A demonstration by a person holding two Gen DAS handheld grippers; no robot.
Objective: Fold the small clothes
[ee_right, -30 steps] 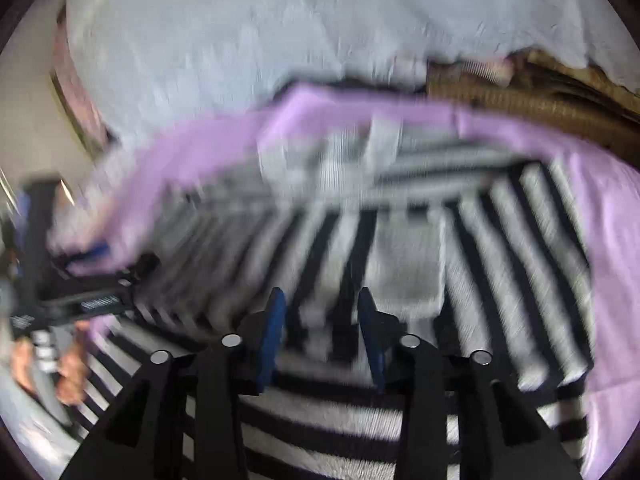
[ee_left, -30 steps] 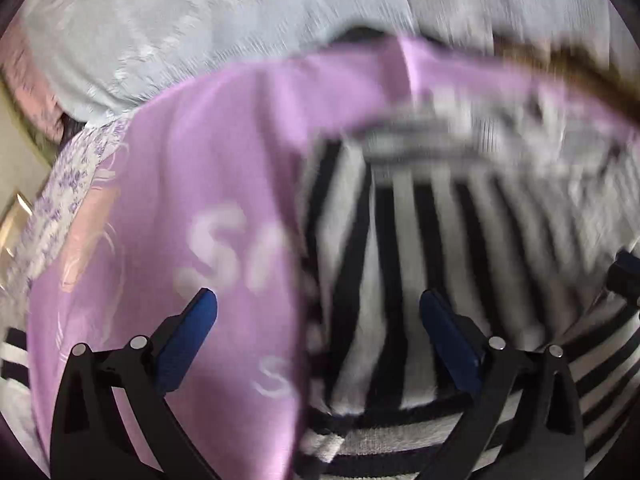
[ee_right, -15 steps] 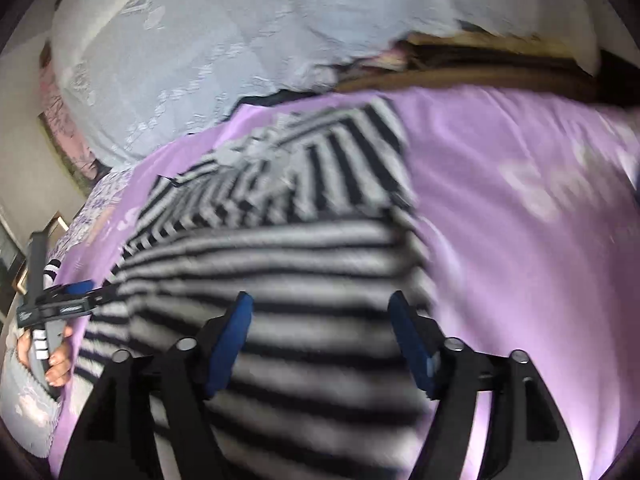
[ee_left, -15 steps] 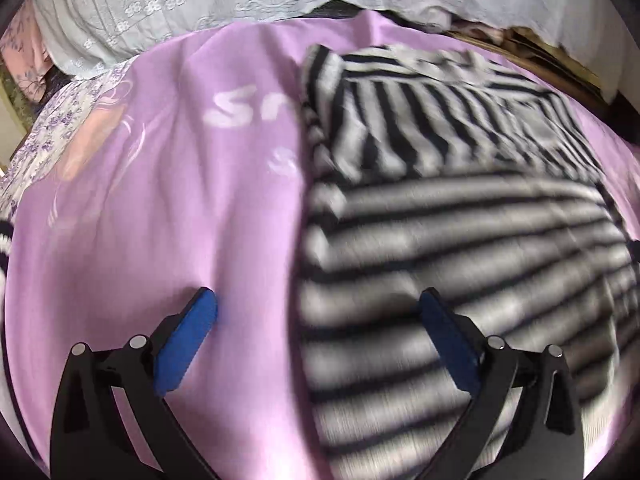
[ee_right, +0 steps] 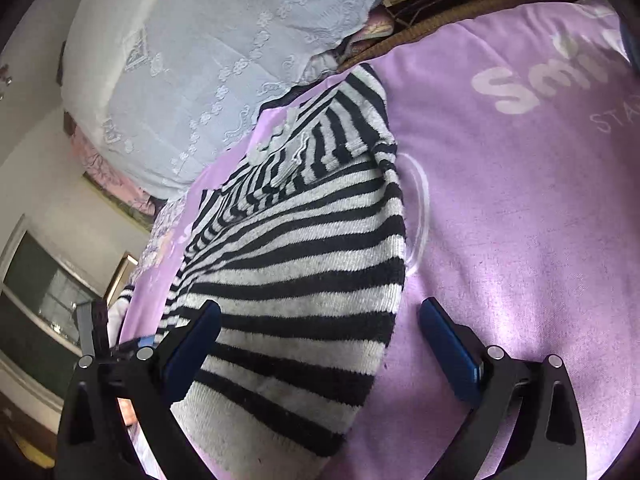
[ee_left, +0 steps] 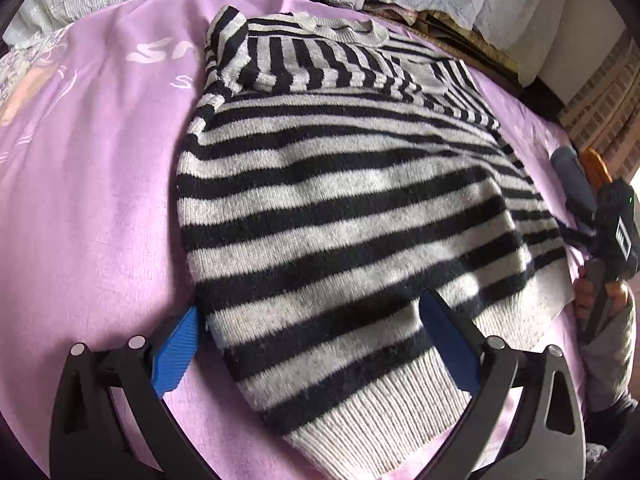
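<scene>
A black-and-white striped sweater (ee_left: 340, 208) lies on a purple blanket (ee_left: 92, 184), sleeves folded in over its body, neck at the far end. My left gripper (ee_left: 316, 344) is open and empty, its blue pads straddling the near hem. The sweater also shows in the right wrist view (ee_right: 304, 264). My right gripper (ee_right: 320, 344) is open and empty over the sweater's right edge. The right gripper appears in the left wrist view (ee_left: 612, 236) at the far right, the left gripper in the right wrist view (ee_right: 100, 344) at the lower left.
A white embroidered bedcover (ee_right: 224, 56) is heaped beyond the blanket (ee_right: 520, 200). Brown bedding (ee_left: 460, 32) lies at the far right edge. A window and wall (ee_right: 44, 280) are off to the left.
The right gripper has opened and let go of the sweater. Both grippers have pulled back toward the near hem. The sweater now lies flat and still.
</scene>
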